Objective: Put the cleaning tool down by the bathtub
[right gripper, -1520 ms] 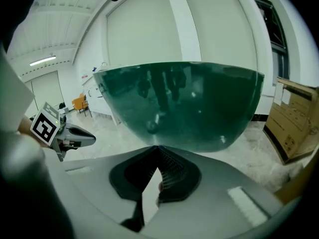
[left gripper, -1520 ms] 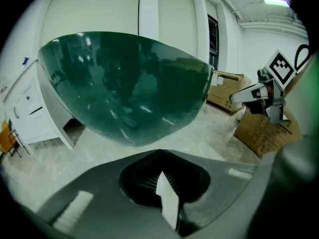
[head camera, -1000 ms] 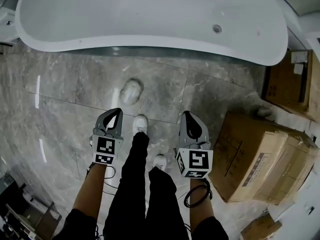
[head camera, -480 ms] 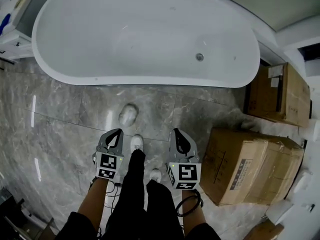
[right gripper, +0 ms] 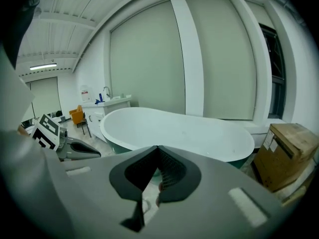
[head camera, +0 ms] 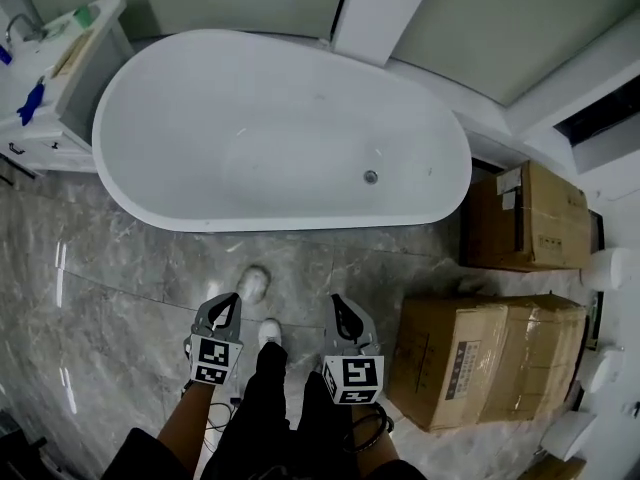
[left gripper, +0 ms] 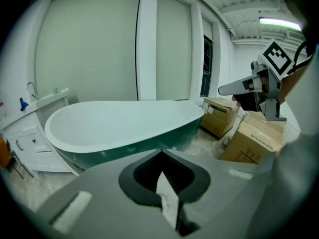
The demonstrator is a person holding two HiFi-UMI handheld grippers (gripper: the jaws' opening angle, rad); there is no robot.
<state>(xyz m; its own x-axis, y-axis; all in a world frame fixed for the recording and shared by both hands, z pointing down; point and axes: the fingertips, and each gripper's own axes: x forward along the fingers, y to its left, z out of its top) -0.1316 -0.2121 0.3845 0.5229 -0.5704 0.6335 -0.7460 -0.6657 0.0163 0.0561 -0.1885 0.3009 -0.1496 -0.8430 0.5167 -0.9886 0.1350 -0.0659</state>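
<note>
1. Left claw (head camera: 227, 303) and right claw (head camera: 340, 305) are both pinched closed, nothing in either.
2. There's a pale lump (head camera: 253, 284) on the floor at the left claw's 12 o'clock, near the tub (head camera: 150, 183). Probably the tool, can't say for sure.
3. If so, the put-down looks done. Next move is just stepping clear without kicking it.

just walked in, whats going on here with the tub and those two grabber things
A person stands on the grey marble floor facing the empty white bathtub, with a gripper in each hand. The left gripper and right gripper both have their jaws together with nothing between them. A small pale rounded thing, probably the cleaning tool, lies on the floor just ahead of the left gripper, short of the tub, so it looks already put down. Cardboard boxes sit to the right.
</note>
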